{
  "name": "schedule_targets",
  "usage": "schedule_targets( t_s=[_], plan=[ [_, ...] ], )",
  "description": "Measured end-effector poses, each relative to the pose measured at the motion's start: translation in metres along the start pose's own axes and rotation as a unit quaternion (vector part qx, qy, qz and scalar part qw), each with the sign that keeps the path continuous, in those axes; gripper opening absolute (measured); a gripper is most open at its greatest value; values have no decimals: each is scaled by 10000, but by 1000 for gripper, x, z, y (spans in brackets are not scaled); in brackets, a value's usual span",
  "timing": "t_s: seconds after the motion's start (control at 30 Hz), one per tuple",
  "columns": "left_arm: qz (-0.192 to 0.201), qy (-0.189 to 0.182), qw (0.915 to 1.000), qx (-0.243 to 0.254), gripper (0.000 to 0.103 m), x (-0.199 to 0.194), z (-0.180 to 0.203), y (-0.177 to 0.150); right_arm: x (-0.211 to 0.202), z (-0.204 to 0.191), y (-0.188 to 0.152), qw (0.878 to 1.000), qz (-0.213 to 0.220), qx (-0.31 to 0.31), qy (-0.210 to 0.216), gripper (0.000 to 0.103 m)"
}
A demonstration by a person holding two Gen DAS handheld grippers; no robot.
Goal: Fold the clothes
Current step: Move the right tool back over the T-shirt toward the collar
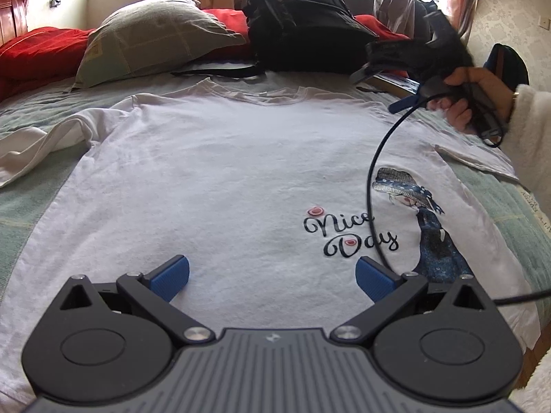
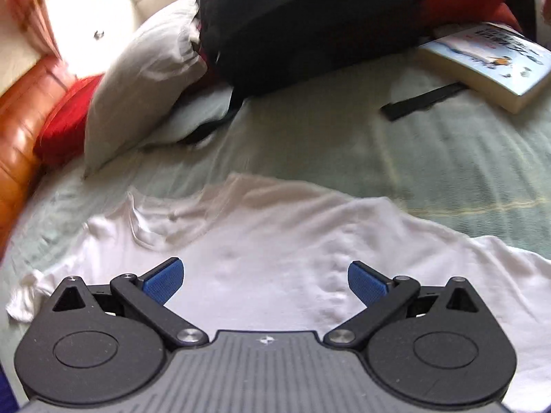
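A white T-shirt (image 1: 220, 172) with a "Nice Day" print (image 1: 347, 234) lies spread flat, front up, on the pale green bedspread (image 1: 24, 213), its collar toward a grey pillow (image 1: 151, 38) and a black backpack (image 1: 303, 20). The left gripper (image 1: 272, 277) hovers over the lower part of the shirt, blue pads spread wide and empty. The right gripper (image 2: 265, 280) is equally wide apart above the shirt's shoulder area, though that view is blurred. A book (image 2: 489, 62) lies near the backpack.
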State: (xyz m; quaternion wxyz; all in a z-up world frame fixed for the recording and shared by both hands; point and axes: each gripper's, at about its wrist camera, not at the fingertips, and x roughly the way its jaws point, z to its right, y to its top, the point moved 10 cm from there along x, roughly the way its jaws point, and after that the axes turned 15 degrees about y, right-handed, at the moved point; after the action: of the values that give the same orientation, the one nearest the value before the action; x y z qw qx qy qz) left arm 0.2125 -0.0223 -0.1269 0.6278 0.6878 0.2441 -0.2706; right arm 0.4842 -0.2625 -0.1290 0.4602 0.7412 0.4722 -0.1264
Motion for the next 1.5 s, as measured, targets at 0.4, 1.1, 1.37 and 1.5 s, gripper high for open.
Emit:
schedule_targets(
  t_s=[0.4,1.1,1.37,1.5],
  plan=[
    [4,-109,9999,-83,102,6,-9,3,23,1,42,9987,503,0,-21,103],
    [149,-341,9993,35,102,-3,-8,5,28,-31,62,9957,526,-714,-250,103],
    [339,-327,9984,306,102,-26,-4,4,-51,-59,31,9909,452,-1225,-313,103],
    [354,-233,9980,469,102,-40,-10,-7,-79,-69,7,9890,418,-1394,-281,103]
  ],
)
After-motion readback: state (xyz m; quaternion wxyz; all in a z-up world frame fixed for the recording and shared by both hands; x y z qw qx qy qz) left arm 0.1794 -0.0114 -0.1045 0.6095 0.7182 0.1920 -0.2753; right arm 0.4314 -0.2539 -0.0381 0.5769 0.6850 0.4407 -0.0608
